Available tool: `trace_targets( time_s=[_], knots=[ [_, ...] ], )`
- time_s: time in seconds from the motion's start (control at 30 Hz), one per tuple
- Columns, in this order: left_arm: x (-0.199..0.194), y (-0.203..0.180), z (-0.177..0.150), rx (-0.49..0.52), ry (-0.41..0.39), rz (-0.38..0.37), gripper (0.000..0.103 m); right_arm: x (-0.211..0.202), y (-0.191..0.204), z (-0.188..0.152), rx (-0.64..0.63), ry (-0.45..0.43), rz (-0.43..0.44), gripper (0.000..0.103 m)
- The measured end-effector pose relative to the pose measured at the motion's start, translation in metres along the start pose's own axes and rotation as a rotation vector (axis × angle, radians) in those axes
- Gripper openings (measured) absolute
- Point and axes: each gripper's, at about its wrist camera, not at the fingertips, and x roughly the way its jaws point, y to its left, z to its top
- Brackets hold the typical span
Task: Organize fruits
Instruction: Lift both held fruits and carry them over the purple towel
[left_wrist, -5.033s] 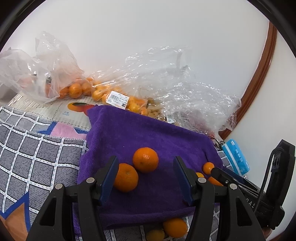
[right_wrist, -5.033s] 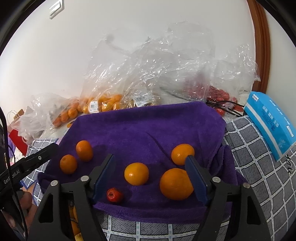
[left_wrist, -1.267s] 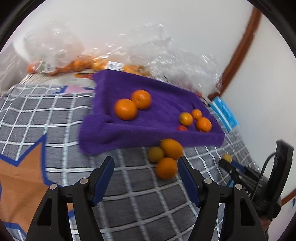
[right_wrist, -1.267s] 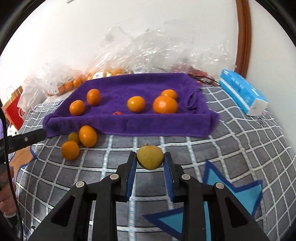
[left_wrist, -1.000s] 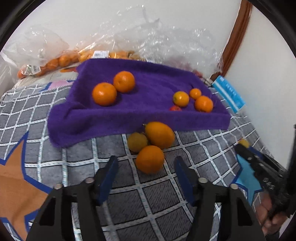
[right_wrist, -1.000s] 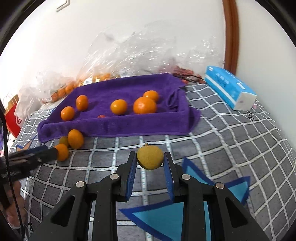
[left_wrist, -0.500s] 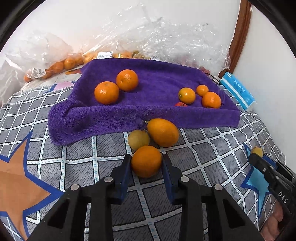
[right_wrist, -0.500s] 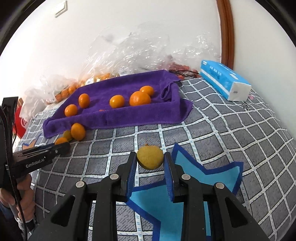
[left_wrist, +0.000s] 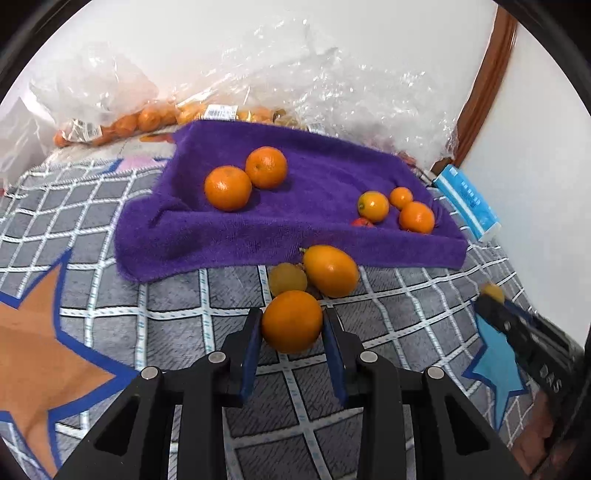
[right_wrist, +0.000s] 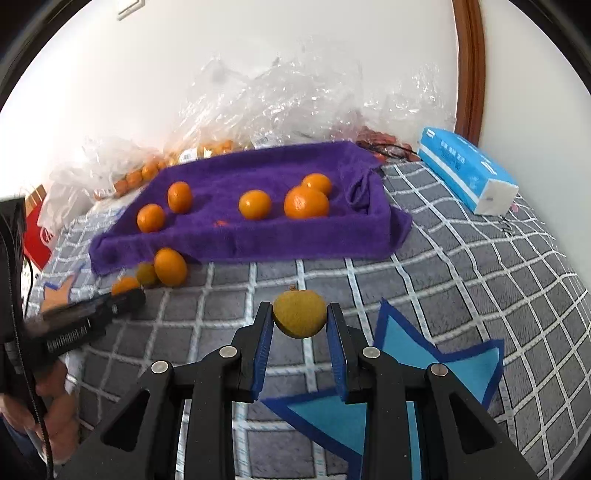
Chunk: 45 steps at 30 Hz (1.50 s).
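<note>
While the left wrist view looks down over a grey checked bedspread (left_wrist: 177, 306) with star patches, the left hand-held gripper (left_wrist: 291, 334) has its blue pads pinching a round orange (left_wrist: 291, 320) at the centre of the view; its jaws have just been closing, and the orange sits between them. Just past it, toward twelve o'clock, a small dull-yellow fruit (left_wrist: 286, 277) and an oval orange fruit (left_wrist: 330, 270) lie on the bedspread, touching each other at the near edge of the purple towel (left_wrist: 314, 170). On the towel, two oranges (left_wrist: 245, 179) rest side by side at eleven o'clock, and three smaller ones (left_wrist: 397, 206) cluster with a tiny red fruit (left_wrist: 362, 222) at one o'clock. Clear plastic bags (left_wrist: 314, 85) with more oranges lie against the wall beyond. At three o'clock the right hand-held gripper (left_wrist: 493, 295) reaches in, and a blue tissue pack (left_wrist: 467, 201) lies at two o'clock.

In the right wrist view, the right hand-held gripper (right_wrist: 300, 323) is pressed onto a yellow-green fruit (right_wrist: 300, 313) with a short stem, held above the bedspread. The towel lies at twelve o'clock with five oranges on it. At nine o'clock the left hand-held gripper comes in, a person's hand (right_wrist: 55, 413) grasping its handle at eight o'clock, the orange showing at its tip beside the two loose fruits. The tissue pack lies at two o'clock.
</note>
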Motion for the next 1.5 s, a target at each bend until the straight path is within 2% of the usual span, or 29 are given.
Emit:
trace_targets(
  time_s=[0.13, 0.33, 0.47, 0.7, 1.0, 1.2, 1.5],
  knots=[
    [-0.016, 0.003, 0.015, 0.008, -0.007, 0.005, 0.031, -0.006, 0.011, 0.021, -0.024, -0.042, -0.007, 0.029],
    [-0.038, 0.015, 0.053, -0.023, -0.100, 0.020, 0.031, -0.005, 0.023, 0.057, -0.011, -0.085, 0.026, 0.029],
    [-0.040, 0.028, 0.075, -0.078, -0.140, 0.009, 0.031, 0.002, 0.031, 0.078, -0.011, -0.109, 0.035, 0.029],
    [-0.032, 0.042, 0.102, -0.131, -0.156, 0.007, 0.031, 0.011, 0.038, 0.107, -0.020, -0.122, 0.038, 0.029],
    [-0.019, 0.046, 0.101, -0.122, -0.163, 0.018, 0.031, 0.025, 0.048, 0.132, -0.050, -0.131, 0.037, 0.029],
    [-0.015, 0.049, 0.101, -0.119, -0.151, 0.034, 0.031, 0.043, 0.050, 0.127, -0.043, -0.120, 0.061, 0.029],
    [-0.009, 0.046, 0.095, -0.106, -0.151, 0.003, 0.031, 0.053, 0.038, 0.118, -0.020, -0.115, 0.077, 0.029]
  ],
)
